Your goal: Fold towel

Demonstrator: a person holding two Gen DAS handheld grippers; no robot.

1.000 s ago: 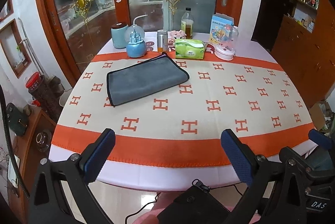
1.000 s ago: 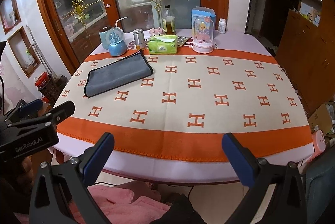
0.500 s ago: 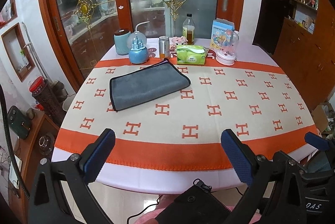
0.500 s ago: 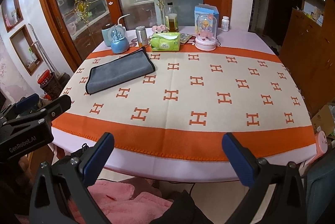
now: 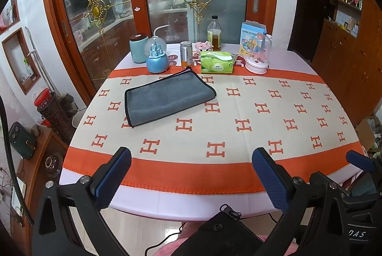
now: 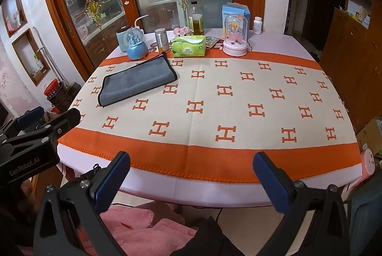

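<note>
A grey towel with black trim lies flat in a folded rectangle on the far left of the table; it also shows in the right wrist view. My left gripper is open and empty, hovering at the table's near edge, well short of the towel. My right gripper is open and empty, also at the near edge. The left gripper's body shows at the left of the right wrist view.
The table wears a cream and orange cloth. Along its far edge stand a blue snow globe, a metal can, a green tissue pack, a bottle and a pink domed toy. Wooden cabinets stand at right.
Both grippers have risen and drawn slightly back, so the table sits lower in each view. Both stayed open and the towel has not moved.
</note>
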